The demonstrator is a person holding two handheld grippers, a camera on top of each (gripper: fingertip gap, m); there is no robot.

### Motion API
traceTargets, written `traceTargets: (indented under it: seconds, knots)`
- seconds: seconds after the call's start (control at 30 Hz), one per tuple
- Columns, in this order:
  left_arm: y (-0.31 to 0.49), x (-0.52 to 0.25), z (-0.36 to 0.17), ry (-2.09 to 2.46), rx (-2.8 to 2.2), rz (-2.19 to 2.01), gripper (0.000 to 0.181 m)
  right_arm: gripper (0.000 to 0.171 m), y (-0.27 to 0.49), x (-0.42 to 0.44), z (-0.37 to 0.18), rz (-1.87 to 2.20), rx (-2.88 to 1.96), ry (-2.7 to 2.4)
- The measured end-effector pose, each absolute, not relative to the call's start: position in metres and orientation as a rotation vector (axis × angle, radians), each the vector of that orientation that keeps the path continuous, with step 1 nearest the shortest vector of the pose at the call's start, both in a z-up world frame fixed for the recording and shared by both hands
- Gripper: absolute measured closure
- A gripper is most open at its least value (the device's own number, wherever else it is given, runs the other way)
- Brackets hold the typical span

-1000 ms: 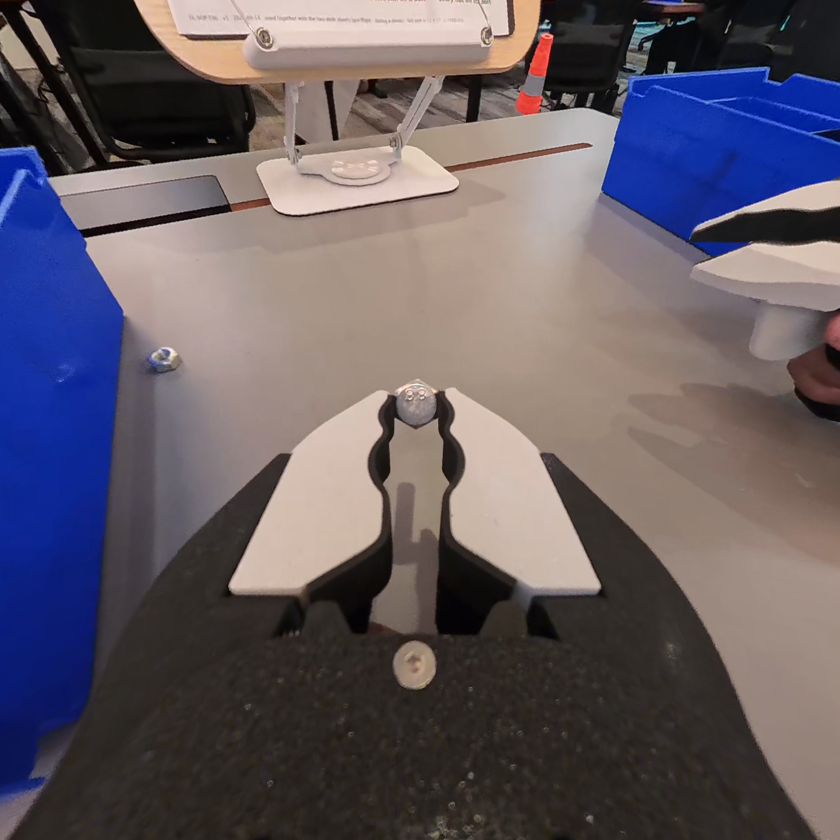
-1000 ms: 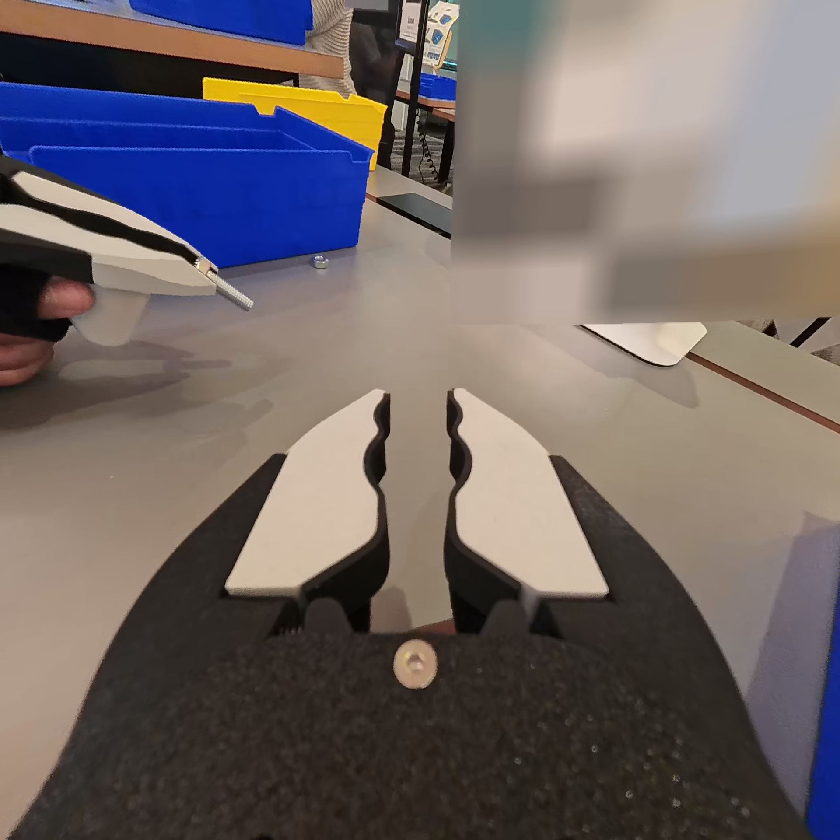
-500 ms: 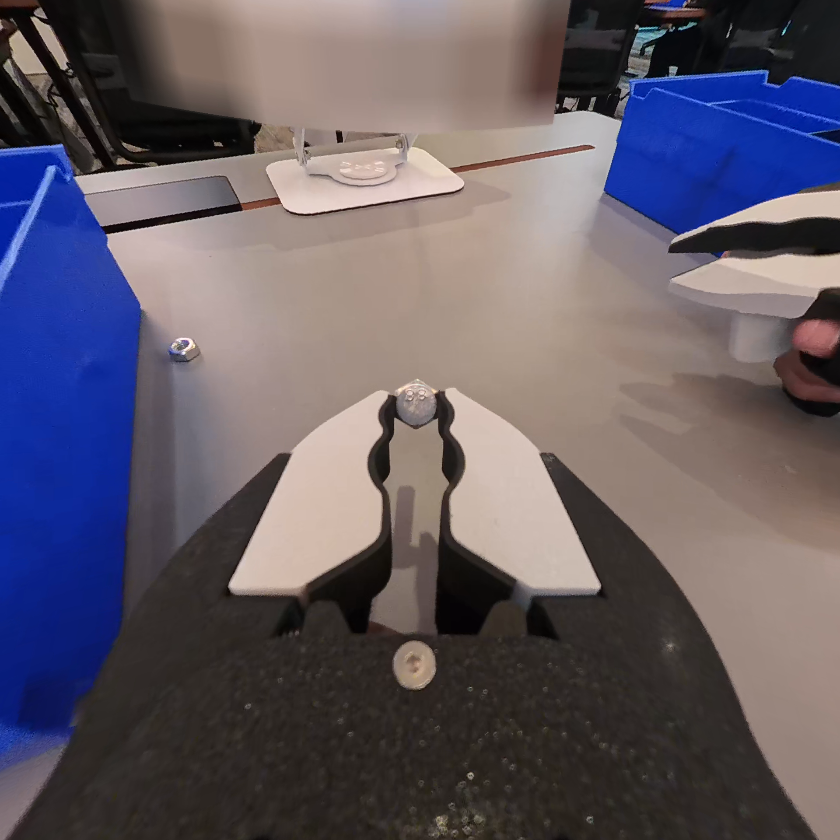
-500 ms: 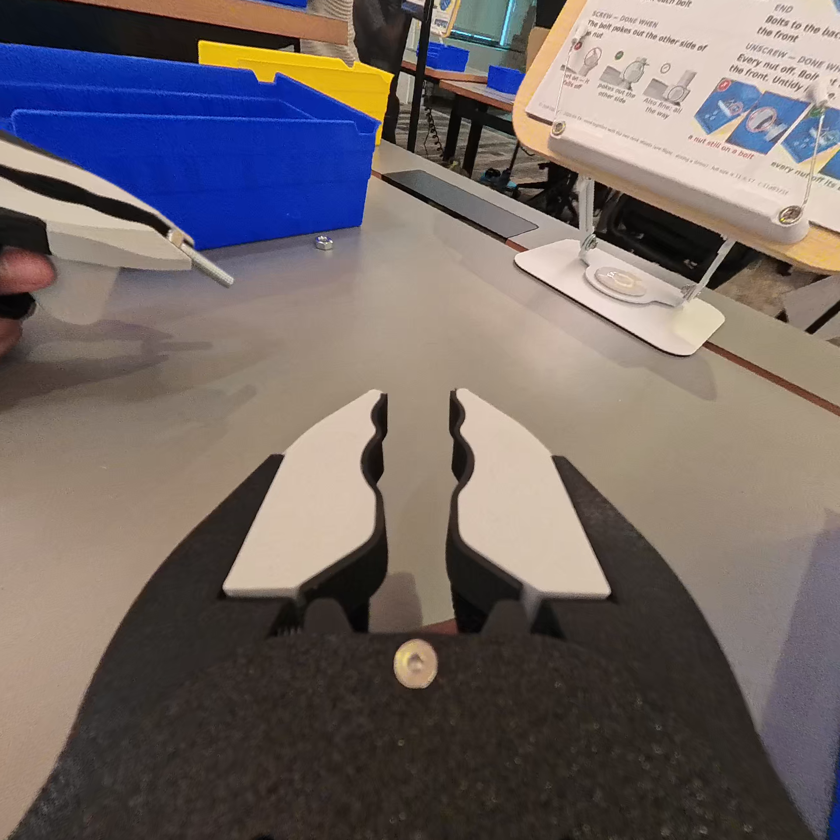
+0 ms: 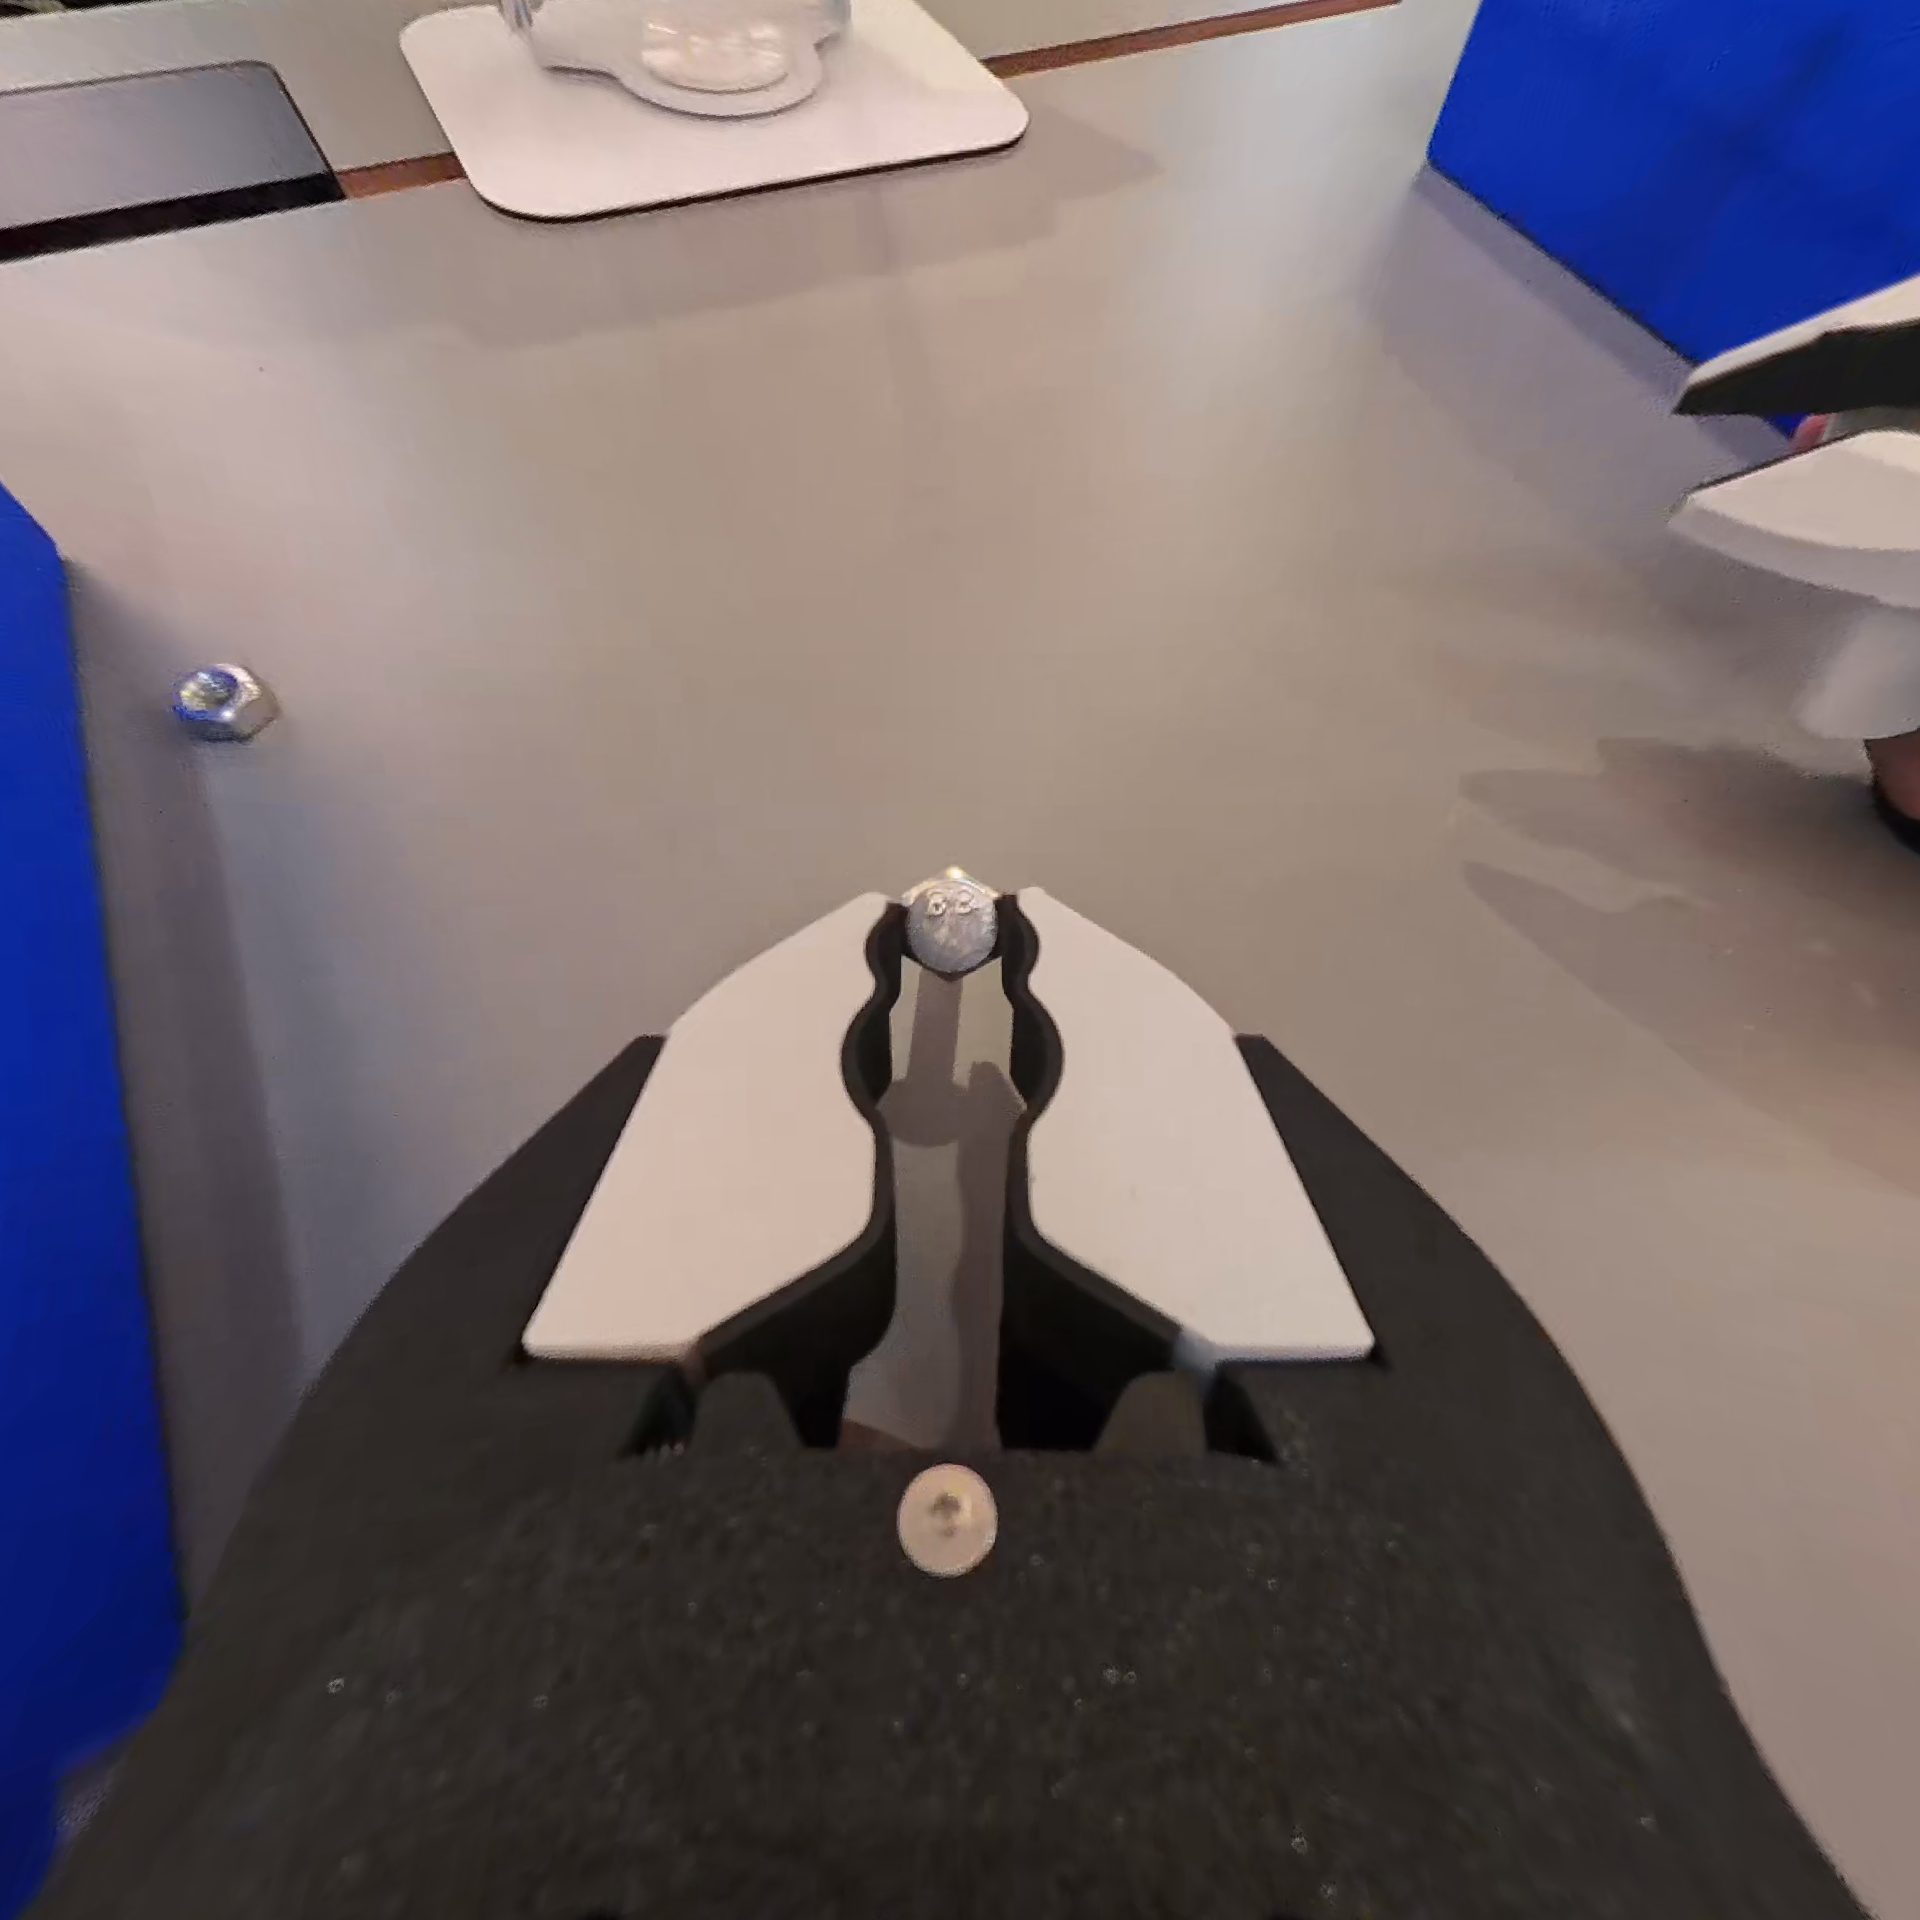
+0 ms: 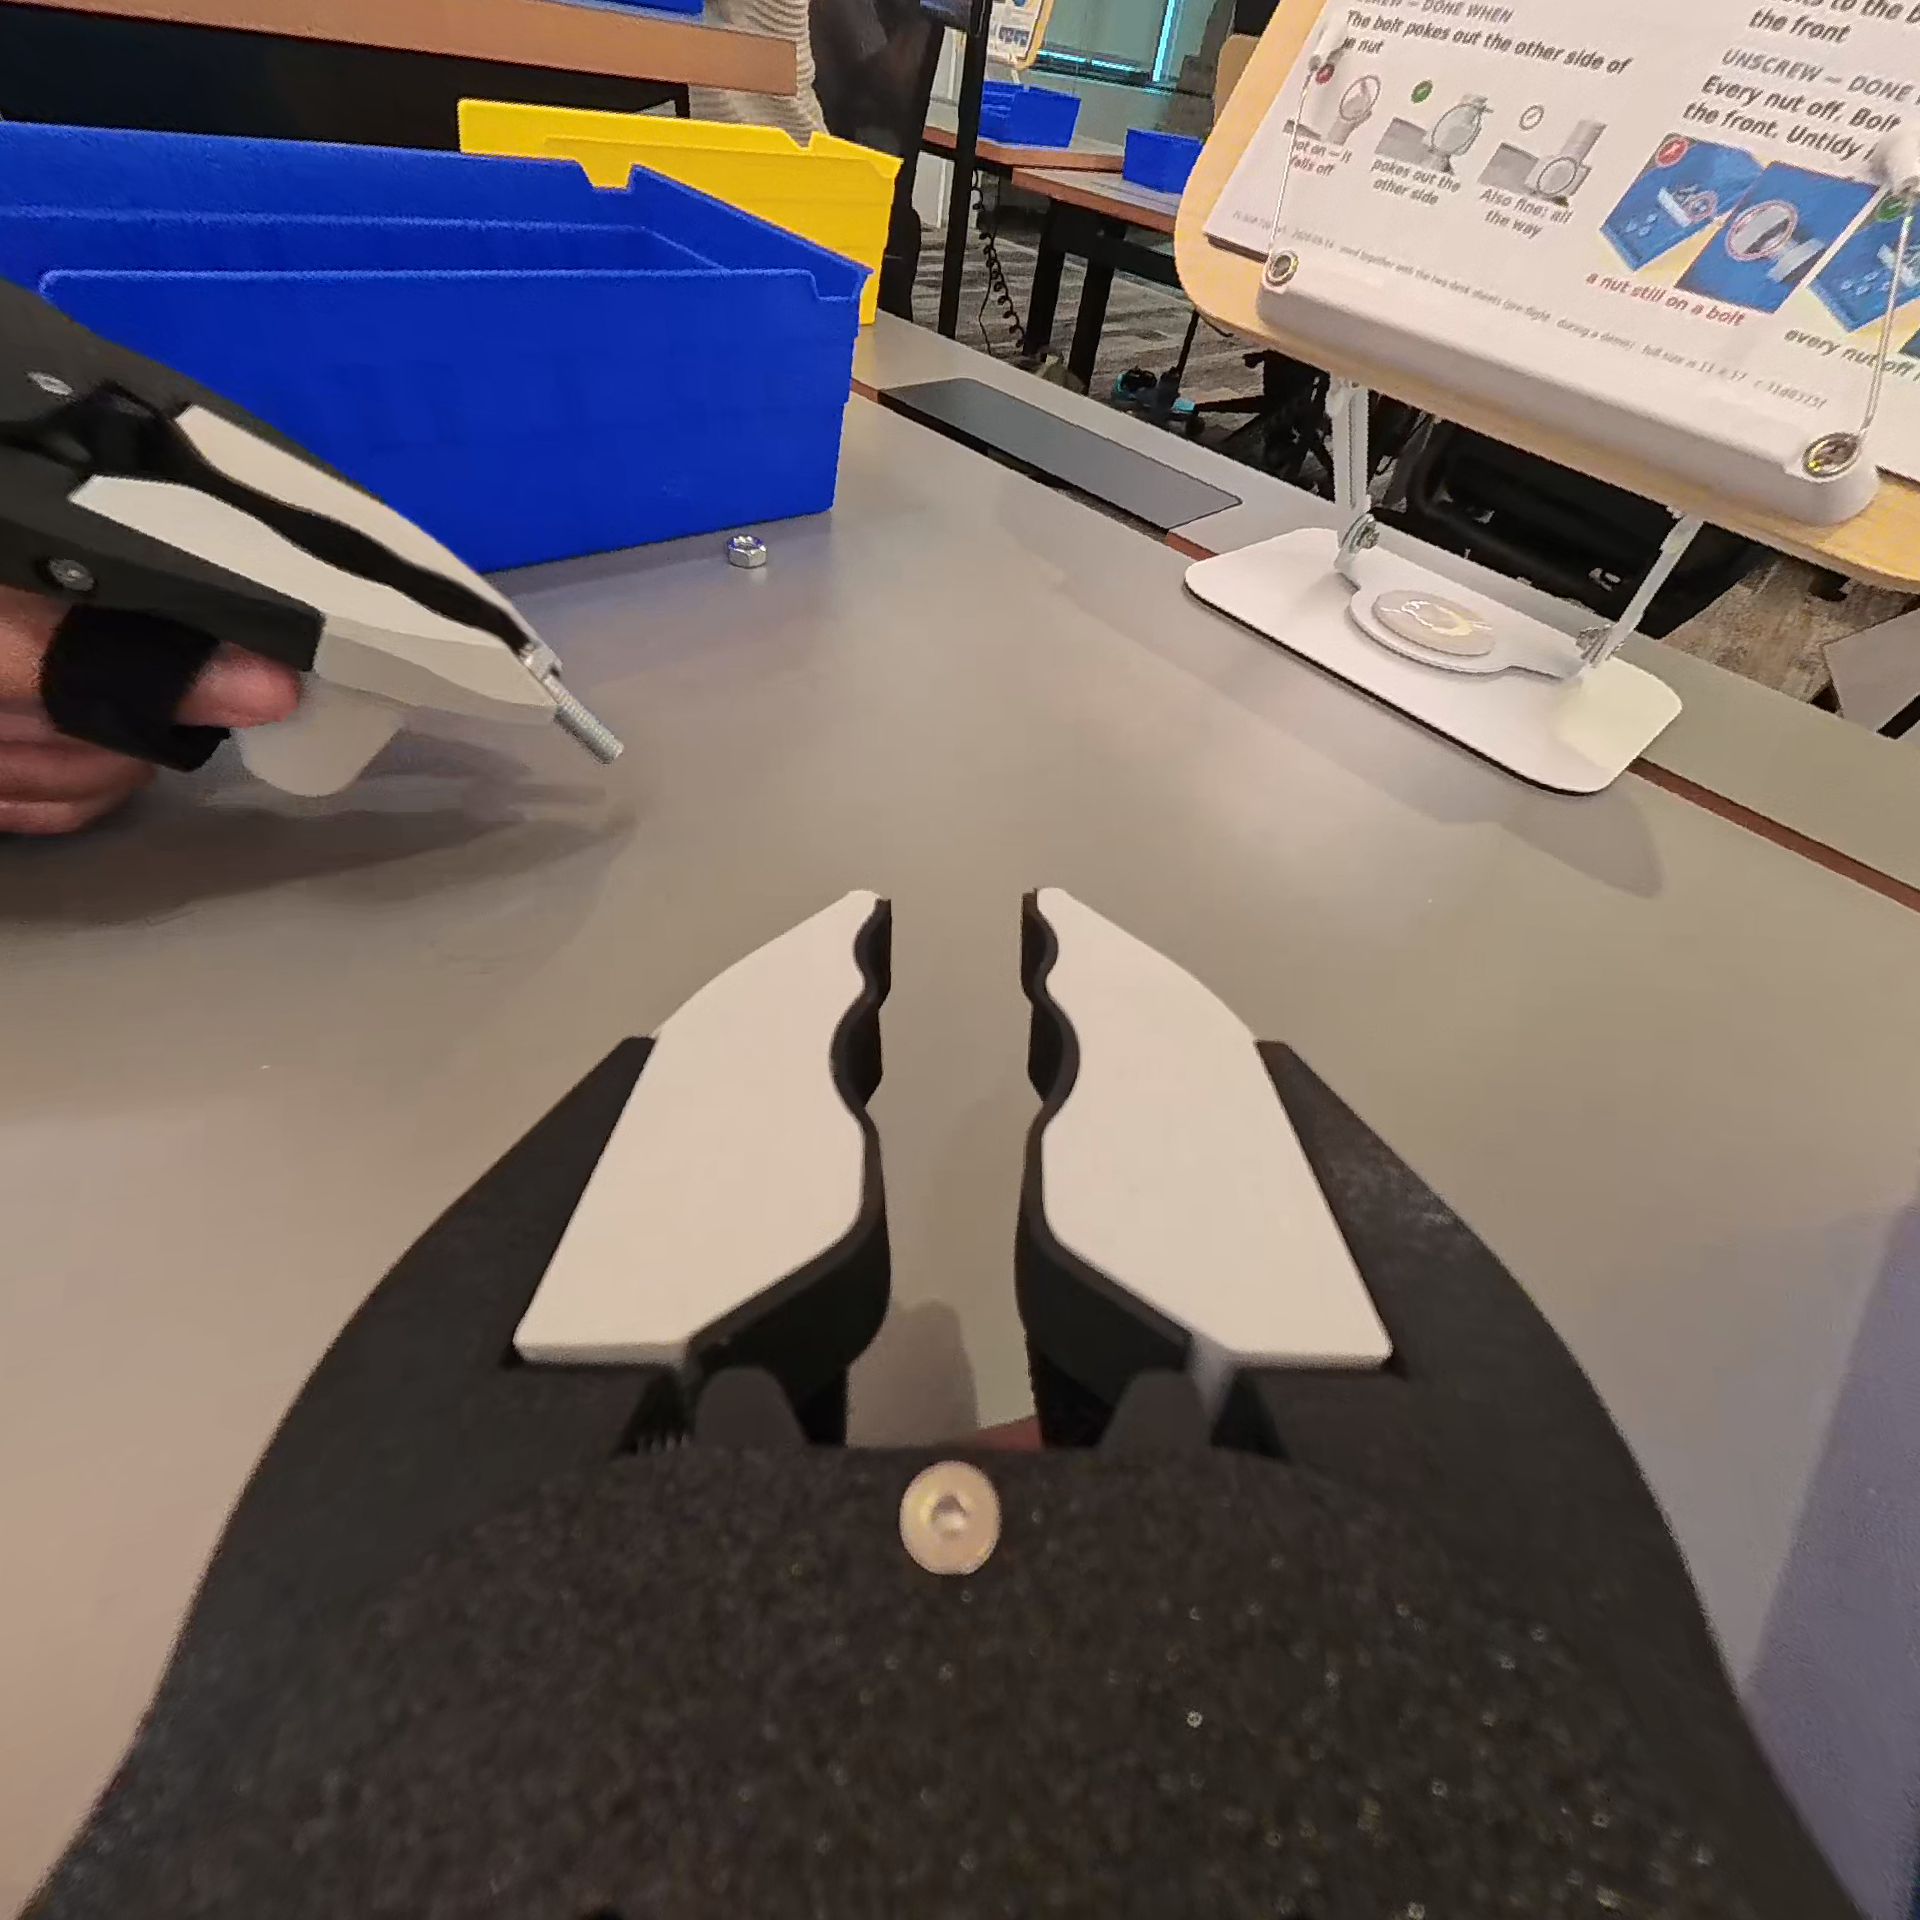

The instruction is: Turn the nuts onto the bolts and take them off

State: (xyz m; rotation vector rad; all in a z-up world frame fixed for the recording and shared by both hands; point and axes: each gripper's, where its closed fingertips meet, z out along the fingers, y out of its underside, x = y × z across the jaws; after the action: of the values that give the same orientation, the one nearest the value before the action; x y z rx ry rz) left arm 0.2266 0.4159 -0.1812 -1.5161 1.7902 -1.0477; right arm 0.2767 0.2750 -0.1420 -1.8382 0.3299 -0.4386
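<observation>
Grey table (image 6: pixel 1039 727); left tongs (image 5: pixel 951 914) clamp bolt (image 6: pixel 582 722), shank forward-down; right tongs (image 6: pixel 956 904) apart, empty

bolt (image 5: pixel 949 928) shank hidden behind its head, stand (image 5: pixel 717 99) top cropped, left blue bin (image 5: pixel 62 1143) blurred

You've got a grey table (image 6: pixel 1351 987) with a blue bin (image 6: pixel 468 343) far left, a yellow bin (image 6: pixel 727 156) behind it, a white-based document stand (image 6: pixel 1455 644) holding an instruction sheet (image 6: pixel 1558 156), and another blue bin (image 5: pixel 1683 156) on the right.
</observation>
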Motion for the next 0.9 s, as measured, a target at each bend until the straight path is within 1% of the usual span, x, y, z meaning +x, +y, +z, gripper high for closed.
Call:
traceTargets:
  seconds: [0.33,0.53,0.67,0.7,0.77,0.83,0.9]
  knots:
    - [0.414,0.212,-0.212,1.984,-1.601,-0.914,0.164,0.150,0.274,0.276,-0.142,-0.412,-1.841,0.336]
    - [0.414,0.209,-0.214,1.993,-1.583,-0.869,0.163,0.151,0.275,0.274,-0.143,-0.405,-1.845,0.327]
    - [0.413,0.207,-0.215,2.015,-1.591,-0.865,0.154,0.151,0.275,0.275,-0.143,-0.396,-1.842,0.336]
    - [0.412,0.205,-0.211,2.016,-1.594,-0.889,0.153,0.151,0.275,0.275,-0.143,-0.394,-1.842,0.337]
    - [0.416,0.204,-0.186,2.013,-1.528,-0.896,0.153,0.151,0.274,0.275,-0.143,-0.394,-1.843,0.337]
    - [0.438,0.212,-0.151,2.004,-1.367,-0.727,0.151,0.151,0.275,0.274,-0.143,-0.395,-1.843,0.334]
    - [0.459,0.222,-0.137,2.114,-1.277,-0.512,0.148,0.151,0.275,0.273,-0.142,-0.393,-1.843,0.325]
